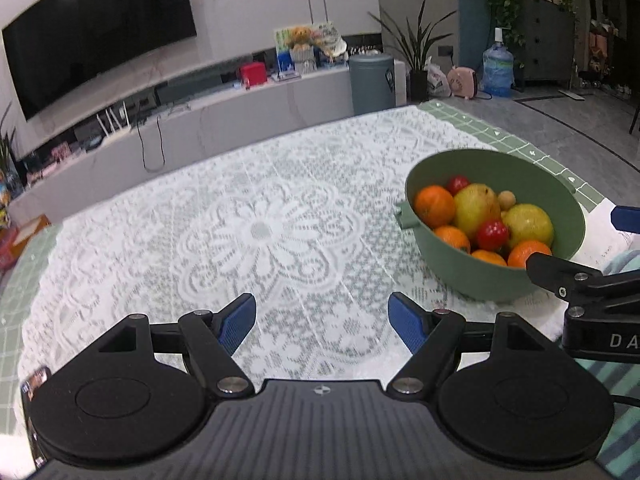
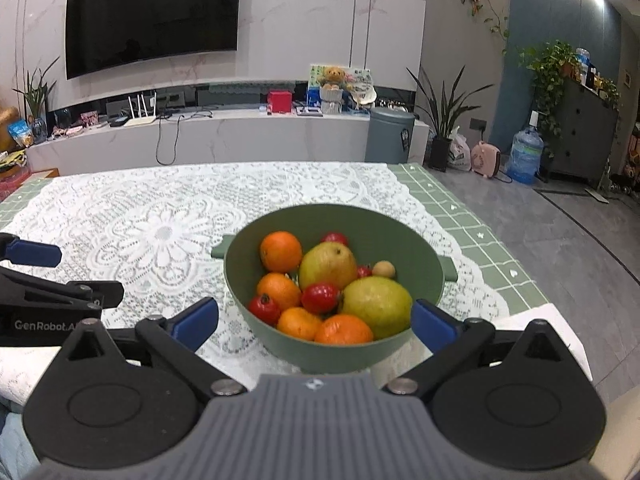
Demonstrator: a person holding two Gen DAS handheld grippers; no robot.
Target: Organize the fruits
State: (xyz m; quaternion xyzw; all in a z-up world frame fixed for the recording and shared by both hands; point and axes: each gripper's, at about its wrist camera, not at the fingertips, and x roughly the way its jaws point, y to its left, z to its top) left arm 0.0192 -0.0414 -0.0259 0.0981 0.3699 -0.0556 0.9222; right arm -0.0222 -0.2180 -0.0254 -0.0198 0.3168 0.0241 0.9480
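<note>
Left wrist view: the left gripper (image 1: 322, 318) is hovering with fingers spread and empty over the lace-covered worktop (image 1: 240, 232); the green bowl (image 1: 472, 276) of fruit is sitting beyond its right finger.

Right wrist view: the right gripper (image 2: 315, 320) is facing the bowl (image 2: 340, 354), fingers parted wide and holding nothing, probably lining up on an orange (image 2: 343, 330) nearest them; a television (image 2: 152, 16) is hanging on the wall beyond

Indoor light, kinda dim and cool overall. Ceiling spots show as bright dots top left in the left wrist view and top right in the right wrist view, plus small glints on the dark TV (image 2: 152, 16). Heavy fisheye bending at the edges, black corners. Left wrist view is smeary and soft; the lace tablecloth (image 1: 260, 232) blurs. Shadows are soft.
</note>
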